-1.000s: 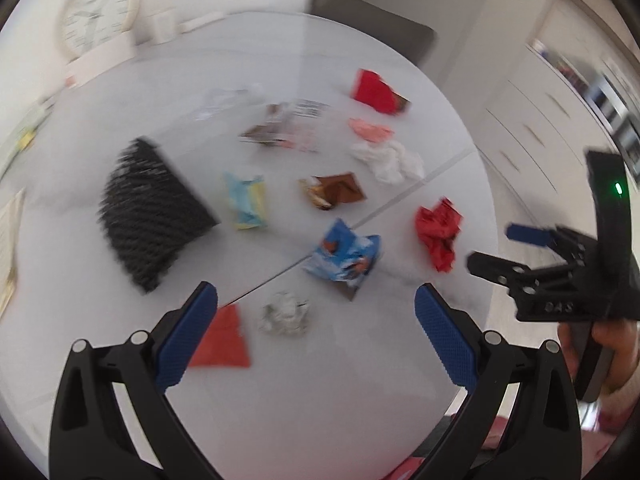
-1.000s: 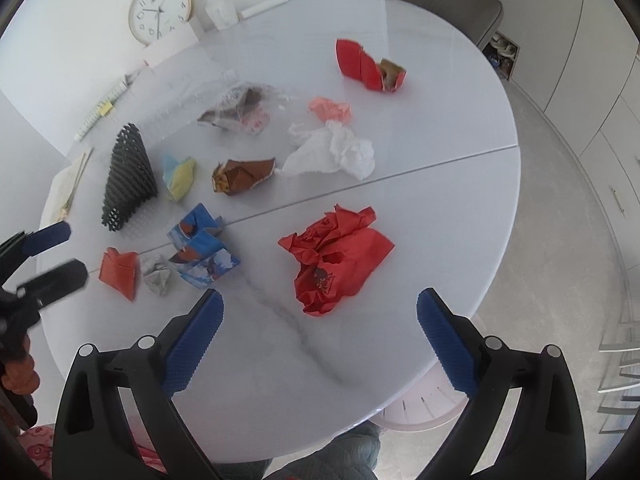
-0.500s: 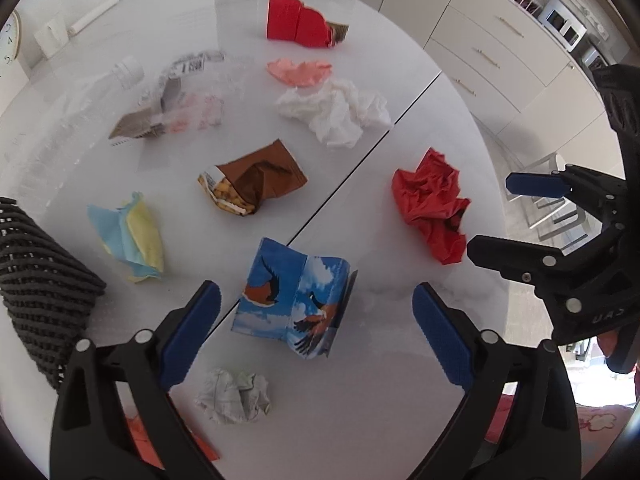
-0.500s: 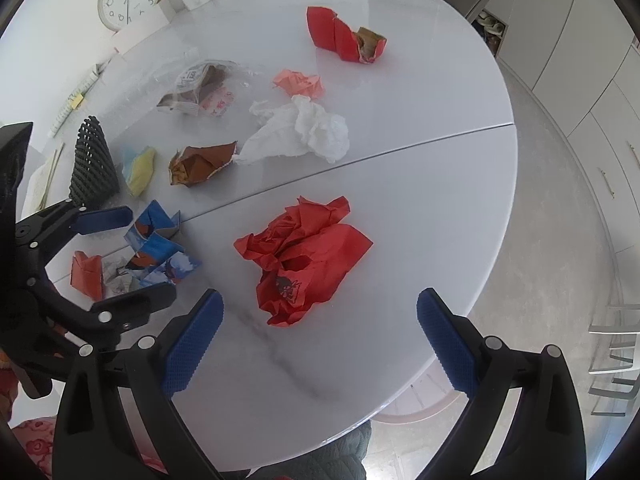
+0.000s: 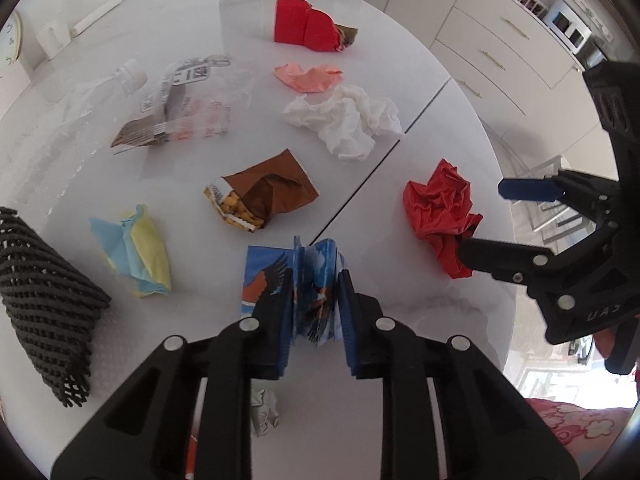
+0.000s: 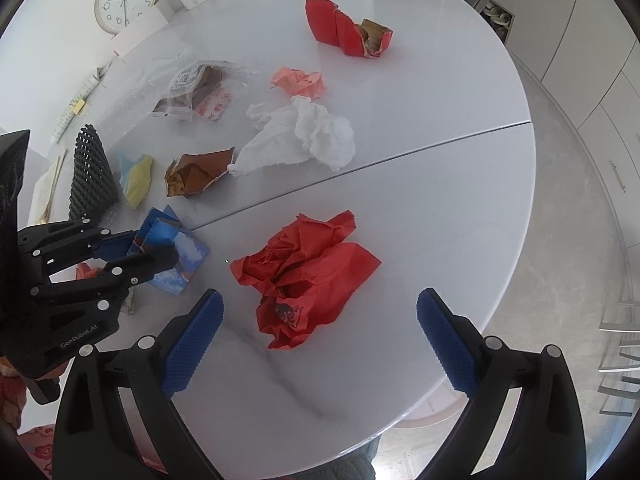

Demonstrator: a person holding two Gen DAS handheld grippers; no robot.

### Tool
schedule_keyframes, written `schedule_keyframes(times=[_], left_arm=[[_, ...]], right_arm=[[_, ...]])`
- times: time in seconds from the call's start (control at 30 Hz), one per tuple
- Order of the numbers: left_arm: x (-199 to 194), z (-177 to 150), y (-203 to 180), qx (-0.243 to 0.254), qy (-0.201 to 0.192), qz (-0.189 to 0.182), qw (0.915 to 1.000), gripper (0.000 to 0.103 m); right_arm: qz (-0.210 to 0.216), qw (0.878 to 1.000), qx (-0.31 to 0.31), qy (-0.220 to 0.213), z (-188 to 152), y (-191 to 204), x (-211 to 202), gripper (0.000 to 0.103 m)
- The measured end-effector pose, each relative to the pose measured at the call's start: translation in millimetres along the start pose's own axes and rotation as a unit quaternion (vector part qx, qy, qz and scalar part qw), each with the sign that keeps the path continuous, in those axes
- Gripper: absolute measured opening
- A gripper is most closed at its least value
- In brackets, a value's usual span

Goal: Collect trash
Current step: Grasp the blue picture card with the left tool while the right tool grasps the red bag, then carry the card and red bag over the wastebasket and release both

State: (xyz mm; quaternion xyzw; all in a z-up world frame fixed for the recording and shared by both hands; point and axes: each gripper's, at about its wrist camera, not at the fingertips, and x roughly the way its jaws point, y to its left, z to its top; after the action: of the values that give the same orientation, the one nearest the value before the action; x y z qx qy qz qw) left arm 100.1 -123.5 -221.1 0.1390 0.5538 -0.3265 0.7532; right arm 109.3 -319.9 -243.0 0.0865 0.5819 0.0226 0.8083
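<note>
Far left: black mesh basket (image 5: 44,300) lies tipped on table (image 5: 420,320); drop may miss.
My left gripper (image 5: 314,304) closing, pads squeezing blue bird-print carton (image 5: 276,276) at near table edge; crushed carton may slip out.
My right gripper (image 6: 318,340) spread wide over crumpled red paper (image 6: 308,276), holding nothing; grippers near, could collide.

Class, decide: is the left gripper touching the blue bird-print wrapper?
Touching. The left wrist view shows the left gripper closing, pads squeezing the blue bird-print wrapper into folds.
</note>
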Motion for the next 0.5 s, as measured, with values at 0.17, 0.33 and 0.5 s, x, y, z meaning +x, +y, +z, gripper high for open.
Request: schedule_keyframes(times=[0.17, 0.33, 0.5], left_arm=[[-18, -8, 6, -0.022, -0.014, -0.001, 0.9997, 0.021], [-37, -14, 3, -0.031, -0.028, 0.004, 0.9991, 0.021], [-53, -18, -16, -0.017, -0.042, 0.004, 0.9989, 0.021]], right_arm=[[-0.003, 1.0, -0.026, 0.005, 3, 10, 15, 0.08], [-0.019, 0.998, -0.058, 0.009, 5, 19, 19, 0.034], [0.003, 0.999, -0.036, -0.008, -2, 9, -2, 0.023]])
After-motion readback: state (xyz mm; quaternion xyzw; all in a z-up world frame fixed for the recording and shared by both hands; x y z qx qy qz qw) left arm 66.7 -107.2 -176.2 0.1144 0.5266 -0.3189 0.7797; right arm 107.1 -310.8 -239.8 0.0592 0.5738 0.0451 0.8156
